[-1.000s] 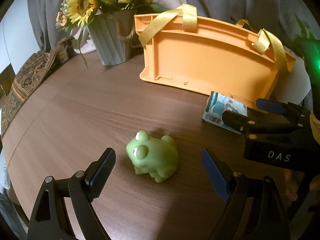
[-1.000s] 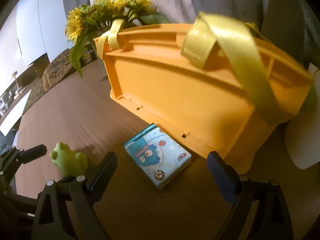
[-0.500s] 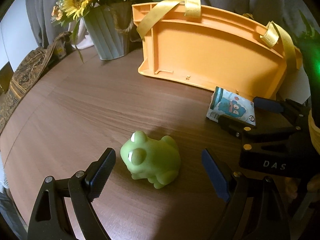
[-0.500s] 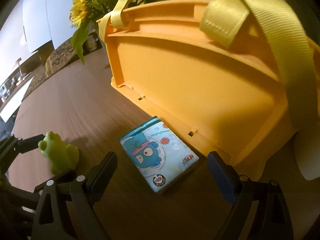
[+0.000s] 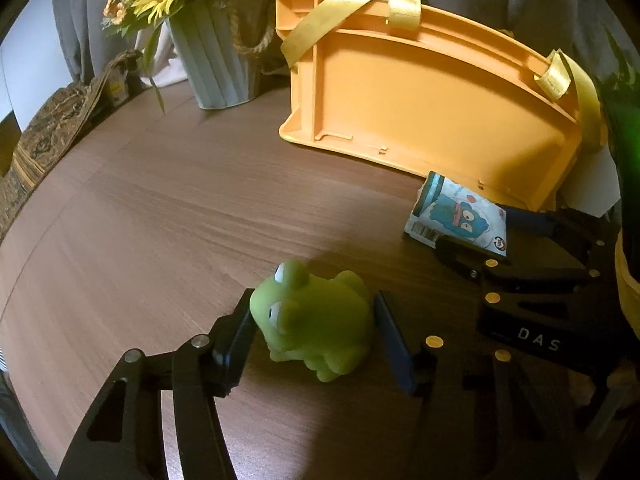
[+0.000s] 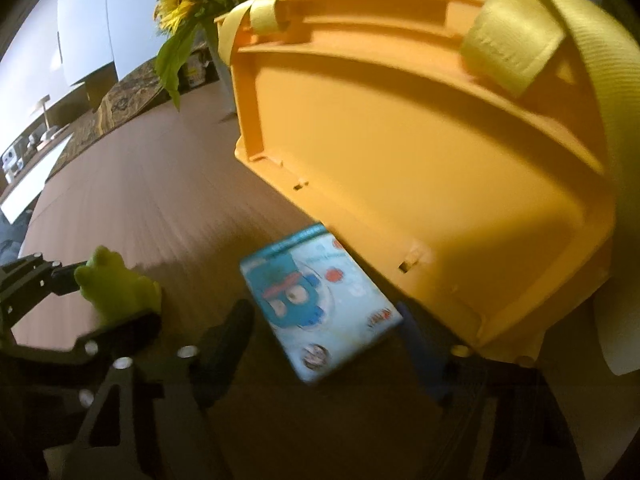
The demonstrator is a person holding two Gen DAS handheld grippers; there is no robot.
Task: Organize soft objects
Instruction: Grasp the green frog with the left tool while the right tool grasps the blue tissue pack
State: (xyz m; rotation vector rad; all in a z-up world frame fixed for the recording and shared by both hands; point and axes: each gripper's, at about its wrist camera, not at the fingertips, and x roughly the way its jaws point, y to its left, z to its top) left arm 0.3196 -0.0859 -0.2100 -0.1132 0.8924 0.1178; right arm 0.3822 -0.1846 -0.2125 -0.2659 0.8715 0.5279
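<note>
A soft green frog toy [image 5: 320, 316] sits on the brown wooden table [image 5: 160, 220]. My left gripper [image 5: 314, 336] is closing, and both pads touch the frog's sides. To the right, a blue cartoon tissue pack [image 6: 316, 300] lies against the foot of an orange basket [image 6: 420, 140] with yellow straps. My right gripper [image 6: 328, 328] is closing around the pack, which lies between its fingers. The pads are right at the pack's edges, and no squeeze shows in the blurred right wrist view. The frog [image 6: 116, 284] also appears at the left of that view.
The orange basket [image 5: 432, 96] lies on its side at the back. A grey vase of sunflowers [image 5: 220, 52] stands to its left. A patterned cloth bag [image 5: 52, 128] lies along the table's left edge. Bare tabletop spreads left of the frog.
Both grippers' jaws have narrowed. The left pads have come in against the frog. The right gripper has dropped closer to the tissue pack and its fingers now flank it closely.
</note>
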